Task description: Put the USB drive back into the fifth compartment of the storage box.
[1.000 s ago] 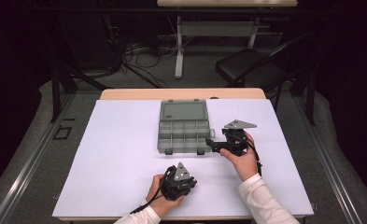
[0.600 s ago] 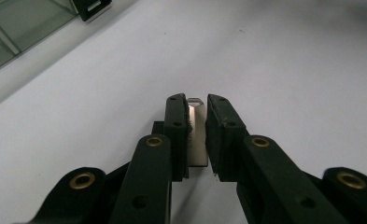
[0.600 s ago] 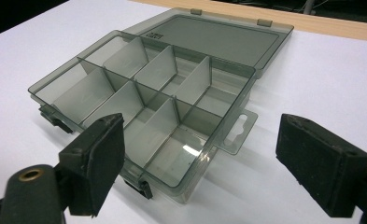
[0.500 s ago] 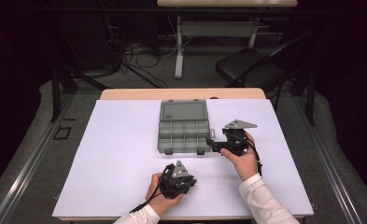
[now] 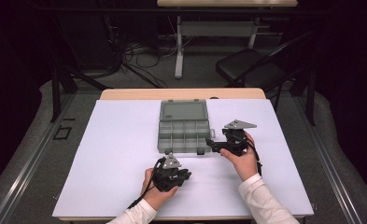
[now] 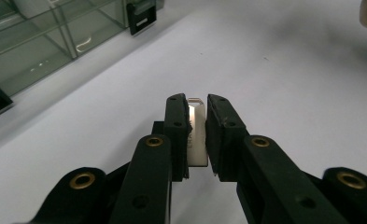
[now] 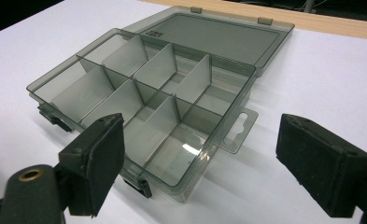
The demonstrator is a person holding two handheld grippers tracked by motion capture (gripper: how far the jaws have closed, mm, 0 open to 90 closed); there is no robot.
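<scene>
Since the earlier high-view frames, the left gripper had shifted a little to the right and toward the box, approx. from just left of the table's near-centre to directly below the box's front edge; the right gripper hadn't moved.

In the left gripper view, the two black jaws were pinched on a small flat silver metal USB stick w/ a loop end. It stood upright between the pads, loop pointing away from the camera, held clear above the white table covering. So the left gripper was closed, gripping the stick.

The smoky grey translucent plastic organiser box w/ dividers sat at mid-table, its hinged lid laid flat open behind it. In the right gripper view the compartments looked empty, though glare made the far ones hard to judge. A corner of the box and one black latch showed at the upper left of the left gripper view, near but not touching the stick.

The right gripper rested beside the box's right front corner, jaws spread wide w/ nothing between the pads, the box's hang-tab lying ahead of them. It touched nothing that could be seen.

Judgement: the small move meant the stick was being carried toward the box, prob. for dropping into a front compartment; the right gripper seemed placed to steady the box. The stick wasn't over any compartment yet.
</scene>
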